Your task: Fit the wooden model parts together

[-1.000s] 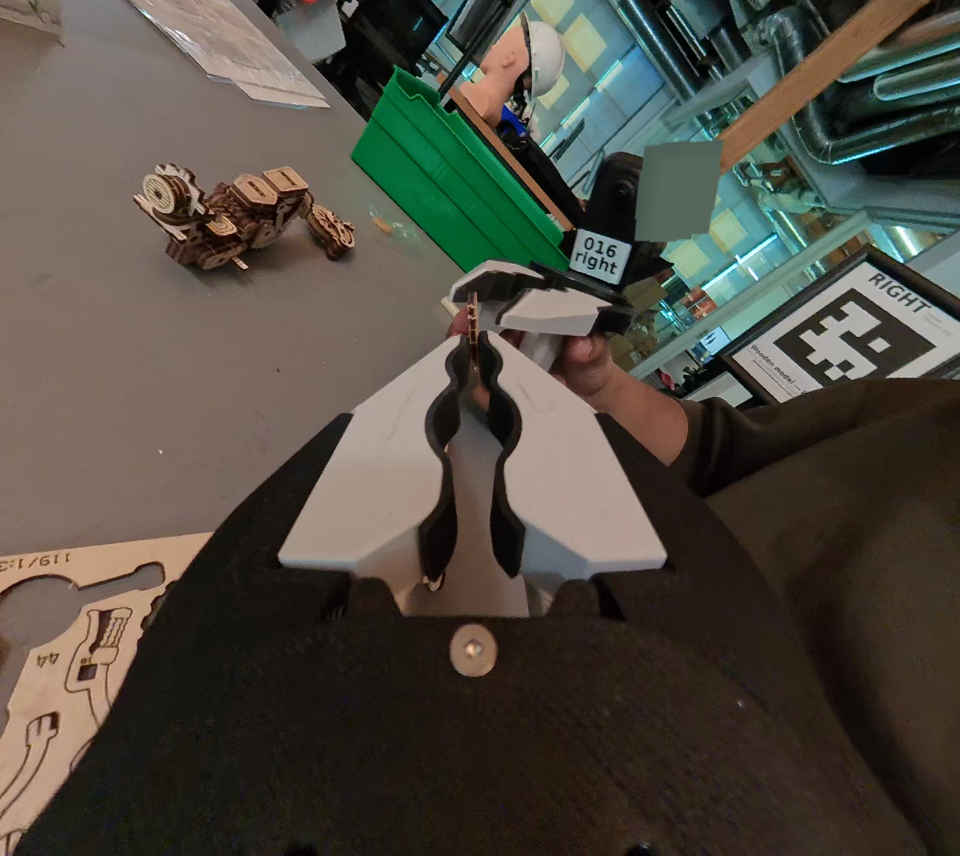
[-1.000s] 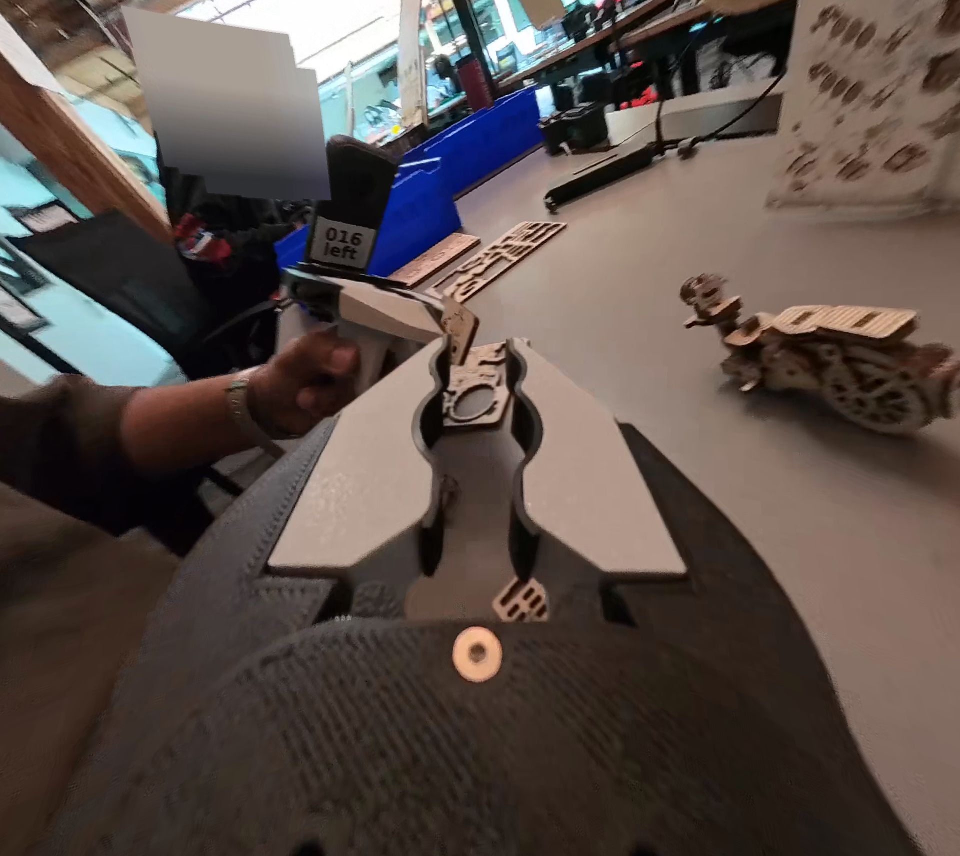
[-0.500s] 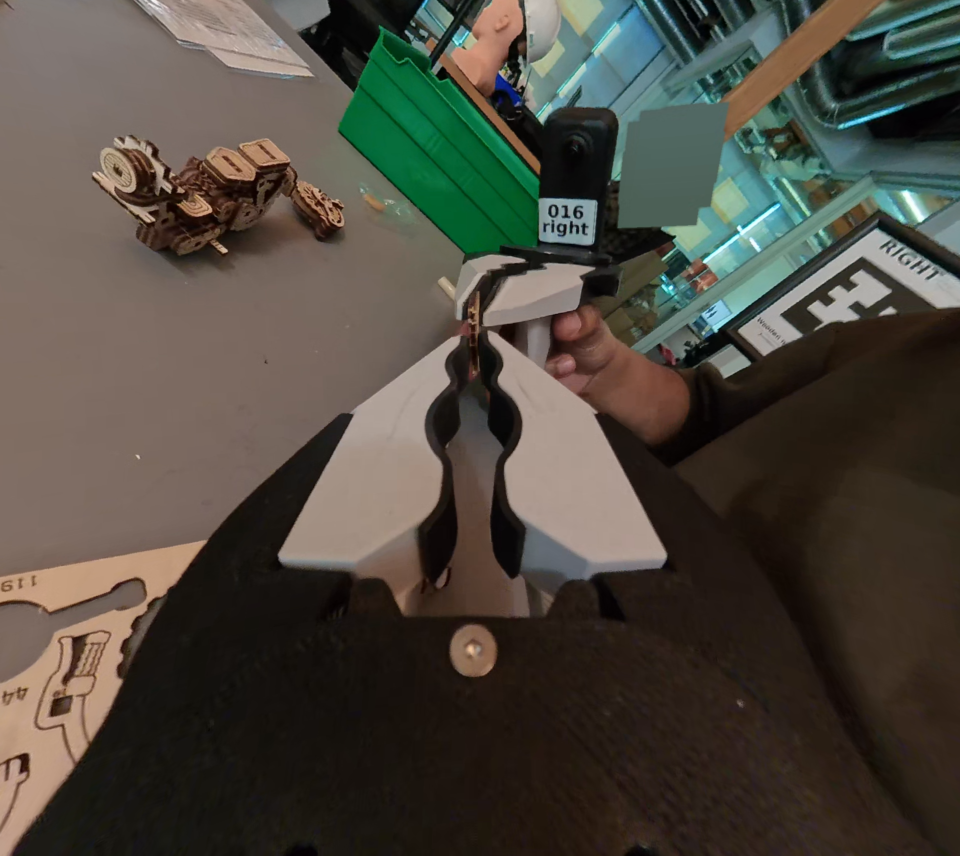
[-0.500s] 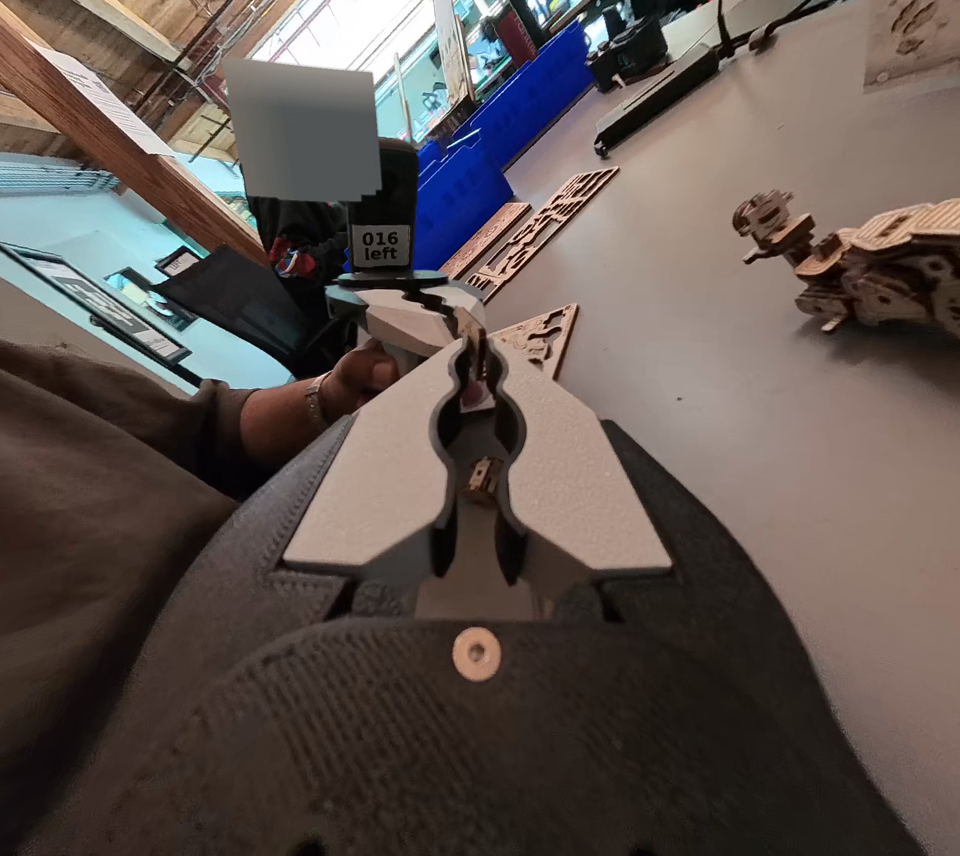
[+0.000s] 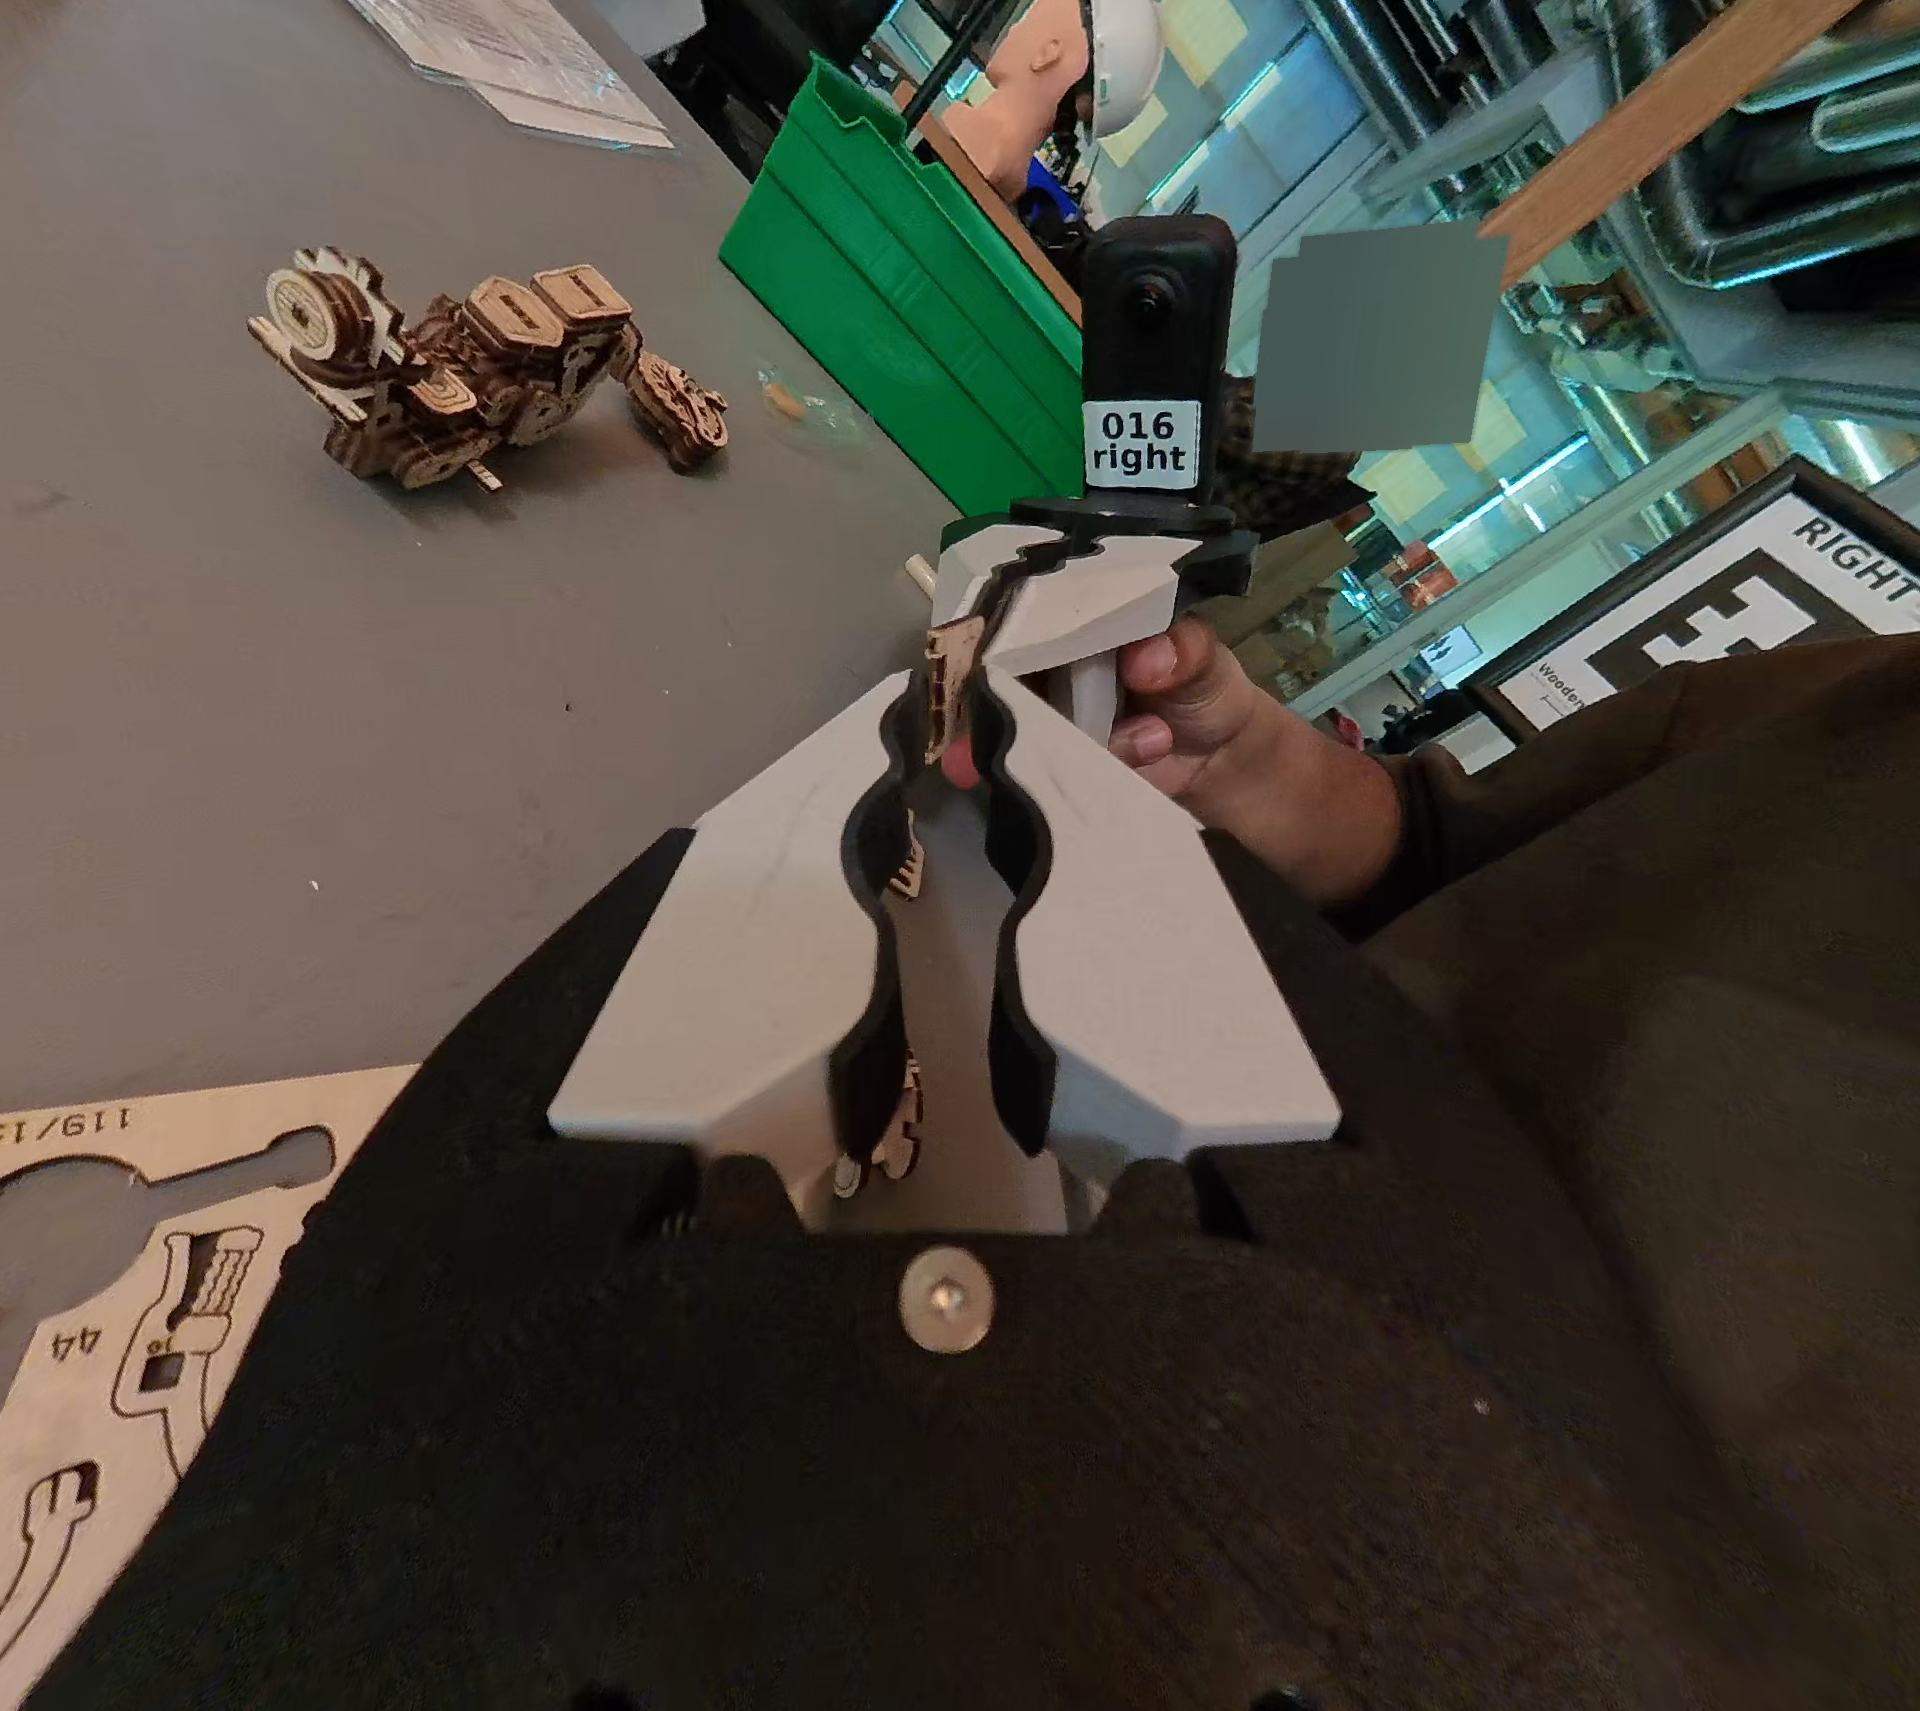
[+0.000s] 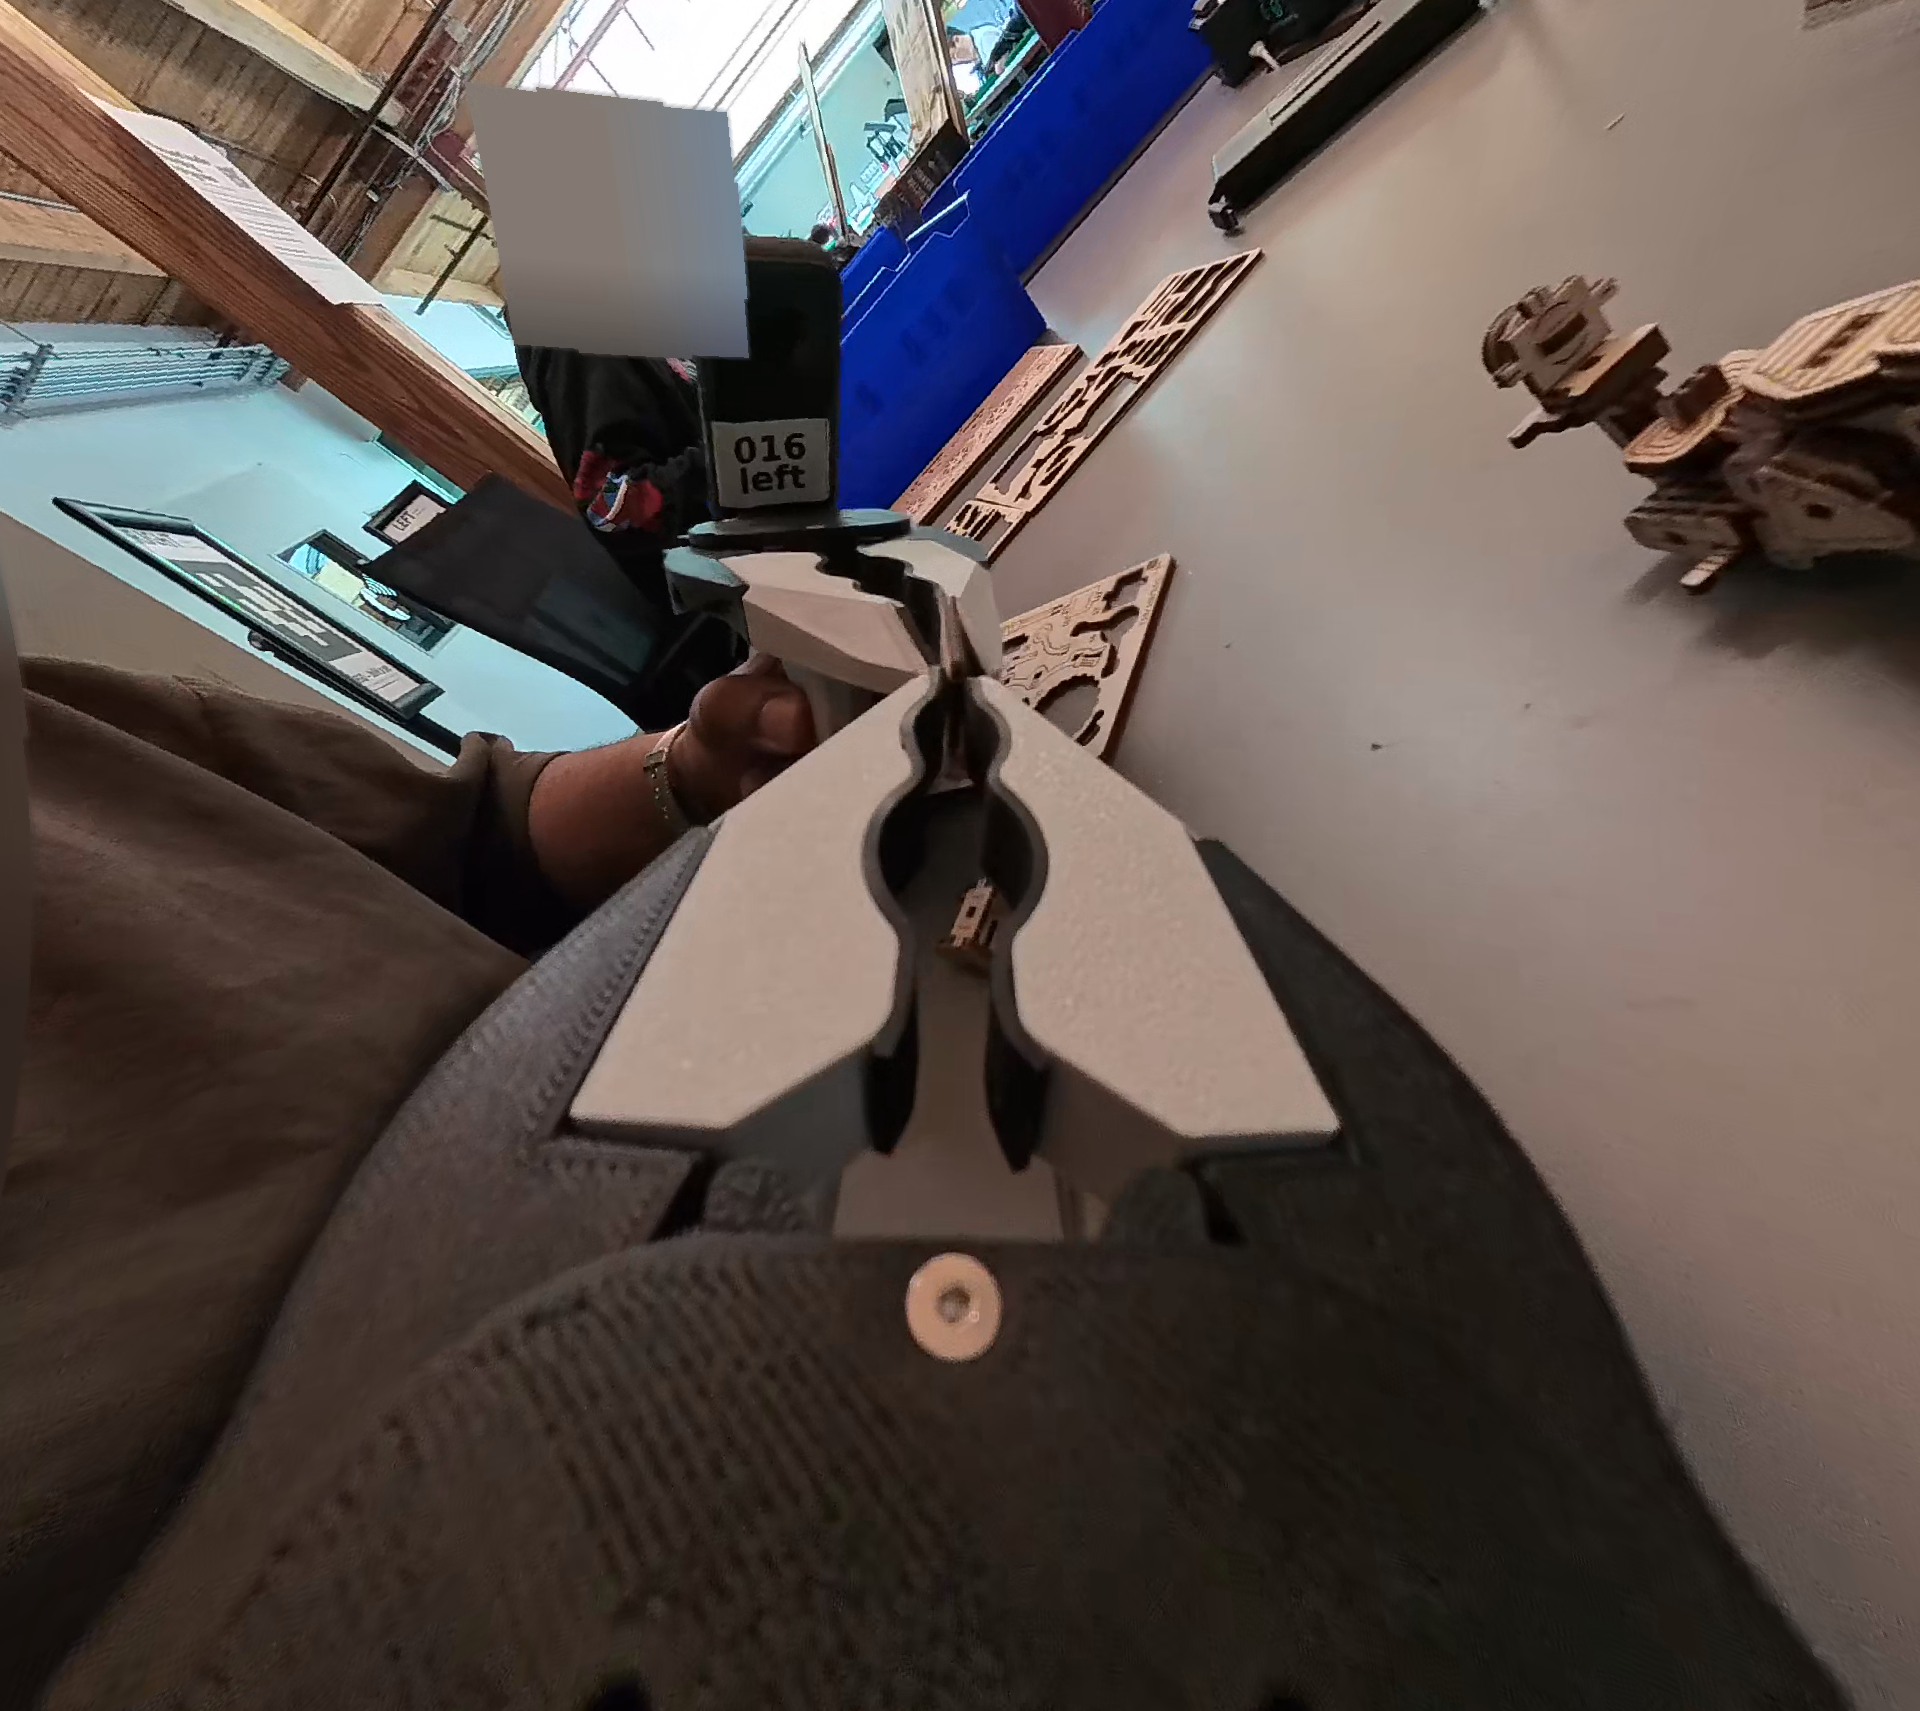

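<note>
In the left wrist view my left gripper (image 5: 945,711) is shut on a thin, flat wooden part (image 5: 943,695), seen nearly edge-on at its tips. More wood shows lower in the gap between the fingers. My right gripper (image 5: 992,612) faces it tip to tip, held in a hand, with its jaws closed around the same spot. In the right wrist view my right gripper (image 6: 948,695) is shut on a thin wooden part (image 6: 951,731), also edge-on. My left gripper (image 6: 940,612) meets it directly opposite. Both are held above the grey table (image 5: 312,726). Where the parts join is hidden.
An assembled wooden model (image 5: 468,373) sits on the table, also in the right wrist view (image 6: 1745,456). A green bin (image 5: 894,311) stands behind it. A cut-out plywood sheet (image 5: 125,1298) lies near me; more sheets (image 6: 1091,653) and blue bins (image 6: 997,248) lie on the left side. The grippers are tip to tip, or close to it.
My right gripper has rolled upright, turning its wooden part from face-on to edge-on. The two grippers have come closer, tip to tip. Both stay shut.
</note>
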A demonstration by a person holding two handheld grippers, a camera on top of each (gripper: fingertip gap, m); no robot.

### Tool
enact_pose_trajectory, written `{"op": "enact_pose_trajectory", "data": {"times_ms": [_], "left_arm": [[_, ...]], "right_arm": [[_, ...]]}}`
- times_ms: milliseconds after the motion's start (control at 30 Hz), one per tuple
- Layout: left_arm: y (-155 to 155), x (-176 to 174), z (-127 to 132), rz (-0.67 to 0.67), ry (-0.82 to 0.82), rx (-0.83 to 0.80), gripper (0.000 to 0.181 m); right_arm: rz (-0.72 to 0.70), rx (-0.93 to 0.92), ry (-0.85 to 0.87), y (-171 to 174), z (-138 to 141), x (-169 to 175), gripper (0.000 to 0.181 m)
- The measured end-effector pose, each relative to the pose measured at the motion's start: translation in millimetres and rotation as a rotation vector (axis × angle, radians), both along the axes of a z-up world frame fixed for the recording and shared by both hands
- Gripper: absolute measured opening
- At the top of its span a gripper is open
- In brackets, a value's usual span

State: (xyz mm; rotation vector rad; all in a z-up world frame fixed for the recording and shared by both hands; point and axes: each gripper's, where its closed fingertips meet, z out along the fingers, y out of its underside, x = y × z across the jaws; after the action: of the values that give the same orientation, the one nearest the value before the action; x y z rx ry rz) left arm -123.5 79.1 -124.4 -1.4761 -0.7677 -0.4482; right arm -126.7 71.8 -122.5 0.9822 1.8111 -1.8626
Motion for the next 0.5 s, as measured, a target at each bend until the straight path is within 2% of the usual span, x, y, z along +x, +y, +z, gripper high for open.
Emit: {"op": "enact_pose_trajectory", "data": {"times_ms": [500], "left_arm": [[3.9,3.9,2.5,0.086,0.295,-0.24,0.002]], "right_arm": [[-0.009,0.002,0.007,3.1,2.1,-1.7,0.003]]}}
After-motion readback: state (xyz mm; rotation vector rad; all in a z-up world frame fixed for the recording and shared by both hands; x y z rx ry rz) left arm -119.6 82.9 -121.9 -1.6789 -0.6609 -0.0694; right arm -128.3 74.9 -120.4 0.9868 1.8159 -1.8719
